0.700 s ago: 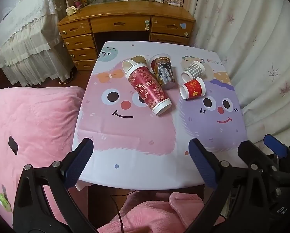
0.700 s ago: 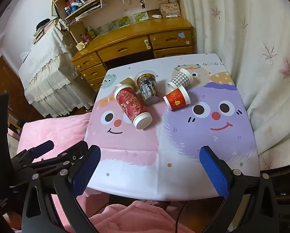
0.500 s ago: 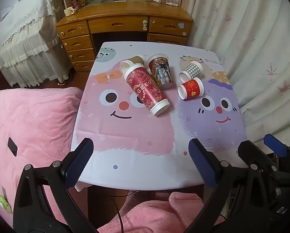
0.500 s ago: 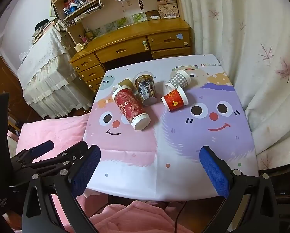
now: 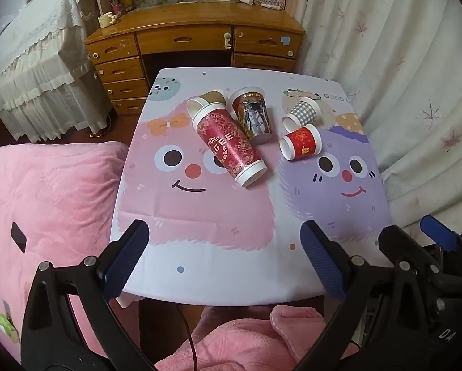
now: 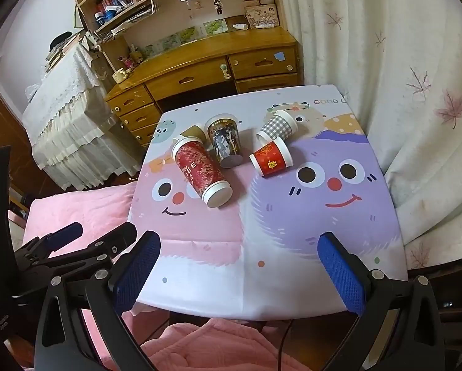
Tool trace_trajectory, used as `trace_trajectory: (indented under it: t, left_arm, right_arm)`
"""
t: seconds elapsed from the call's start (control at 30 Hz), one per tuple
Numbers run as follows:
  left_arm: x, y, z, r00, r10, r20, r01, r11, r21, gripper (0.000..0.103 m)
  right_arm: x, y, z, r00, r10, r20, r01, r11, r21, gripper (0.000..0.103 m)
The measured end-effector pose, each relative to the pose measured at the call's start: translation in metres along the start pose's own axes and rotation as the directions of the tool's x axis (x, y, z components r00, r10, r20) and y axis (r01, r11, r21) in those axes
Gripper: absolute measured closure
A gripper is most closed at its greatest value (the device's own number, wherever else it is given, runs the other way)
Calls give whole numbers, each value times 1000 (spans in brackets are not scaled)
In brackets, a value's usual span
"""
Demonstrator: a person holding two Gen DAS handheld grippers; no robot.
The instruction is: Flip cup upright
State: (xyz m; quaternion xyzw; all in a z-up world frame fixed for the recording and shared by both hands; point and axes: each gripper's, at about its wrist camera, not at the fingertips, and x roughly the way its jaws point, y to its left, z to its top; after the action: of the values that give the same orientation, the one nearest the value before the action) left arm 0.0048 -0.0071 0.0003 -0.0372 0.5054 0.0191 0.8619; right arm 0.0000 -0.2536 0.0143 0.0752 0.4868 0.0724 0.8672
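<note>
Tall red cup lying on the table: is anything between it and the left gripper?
Nothing visible. Bare tablecloth lies between the open left gripper and the tall red cup. A dark printed cup touches its far side only.

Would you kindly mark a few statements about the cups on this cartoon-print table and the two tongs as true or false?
1. The tall red paper cup with gold lettering lies on its side. True.
2. The left tongs are shut on a cup. False: they are open, holding nothing, at the near edge of the cartoon-print table.
3. The small grey checked paper cup stands upright. False: it lies on its side, beside the small red paper cup.
4. The right tongs are open and empty. True.
5. The dark cup printed with a figure lies between the tall red cup and the two small cups. True.
</note>
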Motion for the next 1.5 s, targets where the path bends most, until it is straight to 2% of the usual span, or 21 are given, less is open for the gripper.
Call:
trace_trajectory:
  t: [0.83, 1.23, 1.5]
  left_arm:
    - [7, 3, -3, 1000, -27, -1, 27, 1000, 15, 6]
    - [-9, 20, 0, 997, -50, 50, 48, 998, 30, 5]
    - [-20, 26, -1, 994, -43, 100, 32, 994, 100, 5]
  right_arm:
    - [-2, -5, -10, 1000, -20, -1, 20, 1000, 15, 0]
    - [-1, 5, -9, 999, -41, -3, 41, 999, 27, 0]
    - [-4, 11, -18, 994, -80, 71, 76, 995, 68, 0]
